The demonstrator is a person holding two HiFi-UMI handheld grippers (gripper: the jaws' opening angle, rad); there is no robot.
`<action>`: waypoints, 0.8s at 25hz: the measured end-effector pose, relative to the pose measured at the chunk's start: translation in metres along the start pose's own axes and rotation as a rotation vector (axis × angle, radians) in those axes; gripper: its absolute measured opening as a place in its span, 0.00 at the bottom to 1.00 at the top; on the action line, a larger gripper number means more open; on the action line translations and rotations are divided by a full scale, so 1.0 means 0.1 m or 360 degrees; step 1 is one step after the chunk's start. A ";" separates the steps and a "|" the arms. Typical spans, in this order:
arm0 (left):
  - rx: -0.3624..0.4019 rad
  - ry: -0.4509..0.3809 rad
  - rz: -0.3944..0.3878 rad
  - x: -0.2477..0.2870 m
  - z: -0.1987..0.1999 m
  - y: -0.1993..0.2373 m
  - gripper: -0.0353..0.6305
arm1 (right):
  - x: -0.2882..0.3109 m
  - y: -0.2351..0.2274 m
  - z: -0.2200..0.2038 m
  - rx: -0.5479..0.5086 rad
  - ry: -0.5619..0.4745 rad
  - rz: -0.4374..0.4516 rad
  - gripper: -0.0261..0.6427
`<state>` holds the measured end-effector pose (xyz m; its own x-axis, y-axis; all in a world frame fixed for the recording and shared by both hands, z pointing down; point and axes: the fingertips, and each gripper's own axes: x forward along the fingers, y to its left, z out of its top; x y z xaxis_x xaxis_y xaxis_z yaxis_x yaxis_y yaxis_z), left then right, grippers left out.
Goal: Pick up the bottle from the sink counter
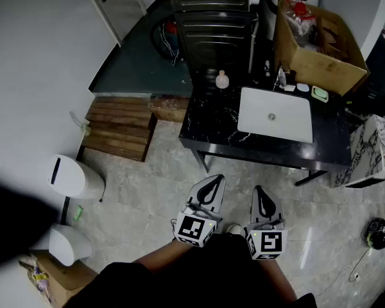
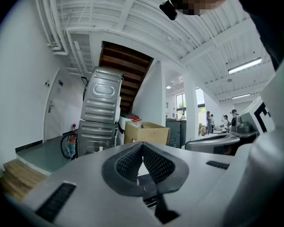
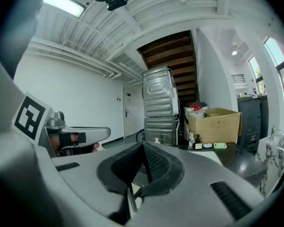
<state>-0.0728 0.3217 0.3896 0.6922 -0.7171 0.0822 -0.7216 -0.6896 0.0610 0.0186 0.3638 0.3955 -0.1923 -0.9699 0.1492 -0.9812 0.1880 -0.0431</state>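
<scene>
A small round pale-pink bottle [image 1: 222, 79] stands upright at the back left corner of the black sink counter [image 1: 212, 117], left of the white basin [image 1: 274, 115]. The right gripper view shows the same bottle [image 3: 155, 140] far off, just above the jaws. My left gripper [image 1: 213, 183] and right gripper [image 1: 262, 192] are side by side over the floor in front of the counter, well short of it. The jaws of both are shut with nothing between them. Seen from their own cameras, the left gripper [image 2: 142, 145] and right gripper [image 3: 143, 145] point toward the counter.
A cardboard box [image 1: 317, 43] sits at the counter's back right, with small bottles [image 1: 281, 76] and a green soap dish [image 1: 319, 94] beside it. A metal appliance [image 1: 212, 18] stands behind. A wooden pallet [image 1: 122, 127] and white bins [image 1: 74, 178] are on the left, a marbled box [image 1: 375, 153] on the right.
</scene>
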 end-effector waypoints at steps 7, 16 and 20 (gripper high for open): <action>-0.0050 -0.0035 0.0053 0.16 -0.08 -0.28 0.07 | -0.22 -0.42 -0.08 0.0117 -0.0055 0.0029 0.10; -0.0073 -0.0003 0.0061 0.26 -0.26 -0.41 0.07 | -0.31 -0.75 -0.22 0.0191 -0.0083 0.0018 0.10; -0.0062 -0.0015 0.0043 0.48 -0.25 -0.32 0.07 | -0.19 -0.86 -0.23 0.0189 -0.0081 0.0017 0.10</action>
<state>-0.0168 0.3120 0.4163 0.6723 -0.7365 0.0748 -0.7400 -0.6655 0.0977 0.1067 0.3695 0.4193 -0.1988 -0.9751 0.0981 -0.9700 0.1815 -0.1615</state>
